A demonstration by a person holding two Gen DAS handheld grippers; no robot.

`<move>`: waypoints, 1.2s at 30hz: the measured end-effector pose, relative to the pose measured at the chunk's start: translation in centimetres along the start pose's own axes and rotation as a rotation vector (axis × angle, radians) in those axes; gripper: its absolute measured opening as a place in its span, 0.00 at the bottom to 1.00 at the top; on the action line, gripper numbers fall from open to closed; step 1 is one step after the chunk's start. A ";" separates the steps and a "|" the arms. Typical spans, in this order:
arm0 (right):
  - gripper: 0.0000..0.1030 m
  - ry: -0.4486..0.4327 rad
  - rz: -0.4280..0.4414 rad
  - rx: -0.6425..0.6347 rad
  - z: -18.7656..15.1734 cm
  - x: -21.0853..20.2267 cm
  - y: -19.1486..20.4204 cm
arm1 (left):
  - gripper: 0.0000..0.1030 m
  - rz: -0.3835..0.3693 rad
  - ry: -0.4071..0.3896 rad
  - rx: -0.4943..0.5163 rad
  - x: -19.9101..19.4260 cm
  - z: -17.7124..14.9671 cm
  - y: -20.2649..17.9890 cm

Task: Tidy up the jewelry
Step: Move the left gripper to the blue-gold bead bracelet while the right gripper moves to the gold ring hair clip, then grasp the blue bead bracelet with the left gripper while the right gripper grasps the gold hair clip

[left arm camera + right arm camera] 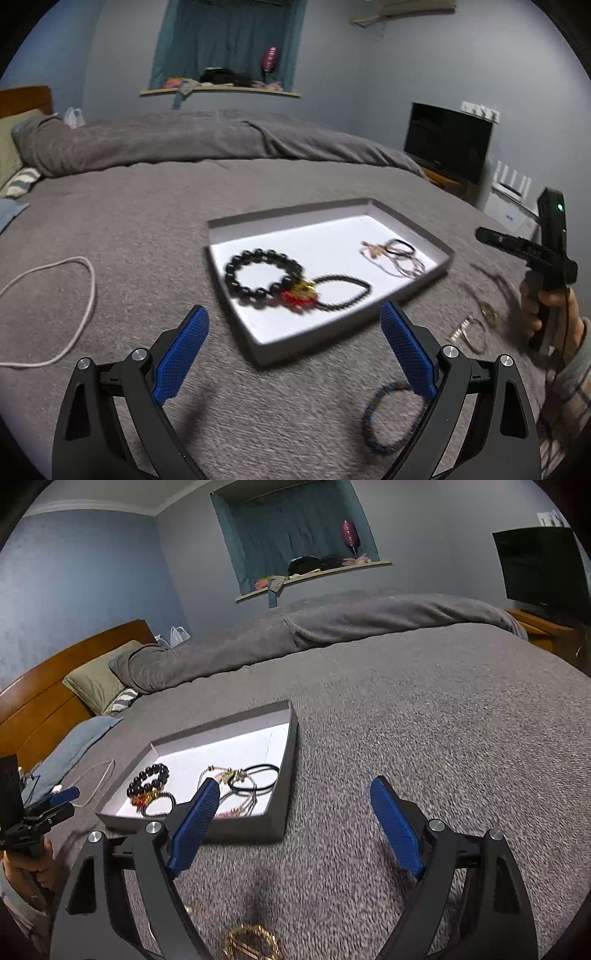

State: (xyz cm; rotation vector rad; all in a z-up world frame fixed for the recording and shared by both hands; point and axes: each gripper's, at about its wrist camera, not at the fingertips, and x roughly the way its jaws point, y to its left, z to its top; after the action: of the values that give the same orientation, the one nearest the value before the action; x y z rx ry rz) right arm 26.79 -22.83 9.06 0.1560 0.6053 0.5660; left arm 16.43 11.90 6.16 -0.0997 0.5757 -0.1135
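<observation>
Grey bedspread (pixel 424 720) spreads wide right of the shallow tray (pixel 288 775) holding the beaded bracelets (pixel 264 273). Both the left gripper (pixel 293 347) and right gripper (pixel 291 819) gape, empty; a gold bangle (pixel 251 943) lies loose below.

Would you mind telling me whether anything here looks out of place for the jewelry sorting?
Yes. Several pieces lie on the grey bedspread outside the box: a blue woven bracelet beside the left gripper, thin bangles near the right hand, and a gold piece below the right gripper. Nothing looks damaged.
</observation>
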 end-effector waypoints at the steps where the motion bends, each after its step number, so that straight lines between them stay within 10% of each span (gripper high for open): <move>1: 0.81 0.003 -0.002 -0.006 -0.2 -0.2 0.1 | 0.91 -0.010 0.003 0.007 0.0 -0.2 -0.3; 14: 0.81 0.164 0.026 -0.210 -5.0 -1.5 2.7 | 0.91 -0.252 0.196 0.268 1.1 -3.4 -6.0; 26: 0.64 0.278 0.041 -0.289 -7.2 -1.3 3.5 | 0.89 -0.246 0.295 0.311 3.0 -4.8 -6.6; 31: 0.40 0.283 0.028 -0.318 -7.4 -1.0 4.0 | 0.65 -0.260 0.312 0.284 3.4 -4.7 -6.0; 36: 0.40 0.270 0.024 -0.317 -7.1 -1.0 3.8 | 0.47 -0.278 0.305 0.296 3.0 -4.5 -6.3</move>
State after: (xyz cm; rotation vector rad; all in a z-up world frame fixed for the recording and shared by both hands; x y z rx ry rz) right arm 20.25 -20.31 4.87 -0.2159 0.7662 0.7047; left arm 15.98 4.96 1.57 0.1287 0.8408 -0.4886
